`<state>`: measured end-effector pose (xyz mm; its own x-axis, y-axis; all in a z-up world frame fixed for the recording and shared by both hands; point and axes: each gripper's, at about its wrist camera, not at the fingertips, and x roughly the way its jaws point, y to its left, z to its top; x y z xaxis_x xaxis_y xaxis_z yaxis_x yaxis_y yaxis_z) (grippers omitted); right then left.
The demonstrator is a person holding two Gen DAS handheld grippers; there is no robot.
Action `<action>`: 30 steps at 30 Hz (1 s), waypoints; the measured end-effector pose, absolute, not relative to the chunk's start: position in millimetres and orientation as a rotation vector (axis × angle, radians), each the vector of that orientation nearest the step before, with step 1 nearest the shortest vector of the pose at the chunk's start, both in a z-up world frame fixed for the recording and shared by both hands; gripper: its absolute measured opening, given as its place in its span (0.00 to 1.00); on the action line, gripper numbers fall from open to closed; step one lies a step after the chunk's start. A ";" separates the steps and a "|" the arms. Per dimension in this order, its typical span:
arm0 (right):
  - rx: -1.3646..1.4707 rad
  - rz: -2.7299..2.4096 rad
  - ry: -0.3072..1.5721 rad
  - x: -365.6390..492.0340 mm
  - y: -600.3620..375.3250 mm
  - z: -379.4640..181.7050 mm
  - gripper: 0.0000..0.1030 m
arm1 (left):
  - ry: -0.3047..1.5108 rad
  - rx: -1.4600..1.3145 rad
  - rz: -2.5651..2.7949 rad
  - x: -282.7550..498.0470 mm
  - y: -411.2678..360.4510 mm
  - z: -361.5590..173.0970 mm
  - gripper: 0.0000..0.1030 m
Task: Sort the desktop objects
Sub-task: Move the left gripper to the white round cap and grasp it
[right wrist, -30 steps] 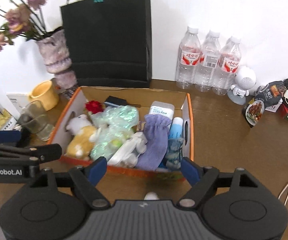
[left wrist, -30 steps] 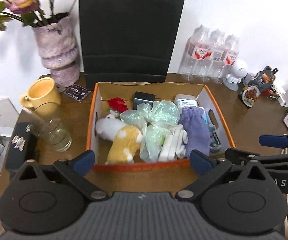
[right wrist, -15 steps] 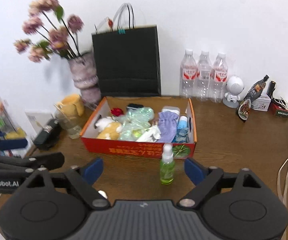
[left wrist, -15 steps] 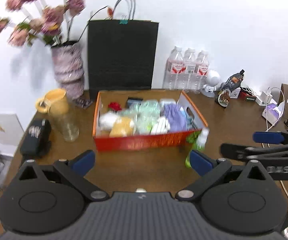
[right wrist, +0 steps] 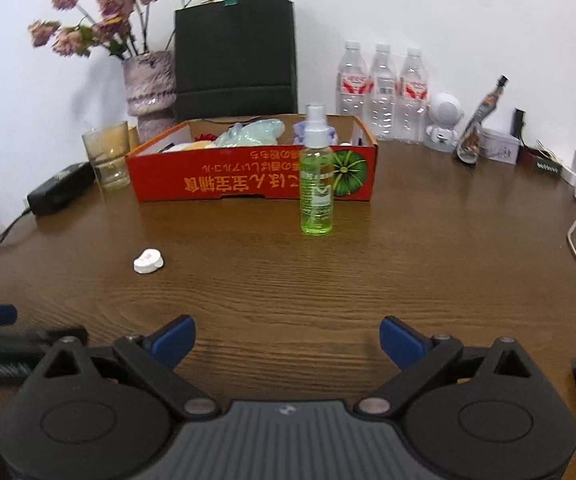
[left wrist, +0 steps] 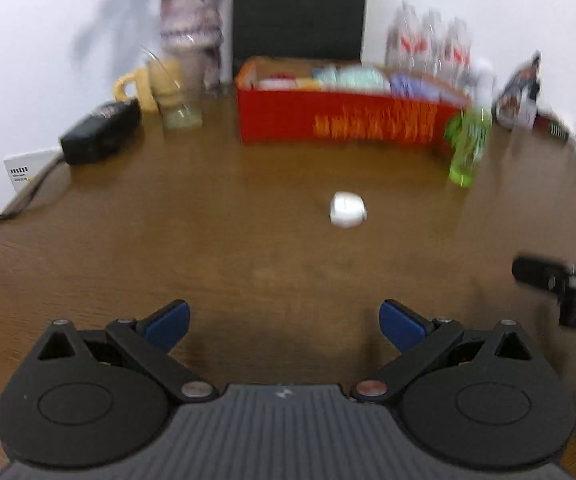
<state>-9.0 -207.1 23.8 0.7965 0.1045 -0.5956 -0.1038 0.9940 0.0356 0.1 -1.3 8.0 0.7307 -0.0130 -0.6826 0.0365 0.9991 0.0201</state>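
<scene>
Right wrist view: right gripper (right wrist: 288,340) angled down over brown wooden table (right wrist: 407,272), fingers opening, nothing between.
Left gripper (left wrist: 284,320): fingers apart, empty.
Green spray bottle (right wrist: 316,184): upright at 12 o'clock.
Small white cap (right wrist: 148,261): 10 o'clock.

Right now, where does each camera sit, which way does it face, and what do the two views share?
Left wrist: on the left hand-held gripper, looking down across the table toward the white cap; its own open fingers show, and the right hand-held gripper at the edge.
Right wrist: on the right hand-held gripper, jaws opening, facing the spray bottle; its own fingers show.
Shared: red box, spray bottle, cap, vase, black bag.
</scene>
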 end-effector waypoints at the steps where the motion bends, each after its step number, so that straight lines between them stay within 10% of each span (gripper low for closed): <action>1: -0.004 0.108 0.642 -6.9 -206.0 20.8 0.96 | 0.753 0.044 -0.036 1.9 -3.8 5.1 1.00; 30: -0.003 0.061 0.709 14.0 -195.2 -3.2 1.00 | 0.696 0.034 -0.062 7.4 -9.2 -5.3 1.00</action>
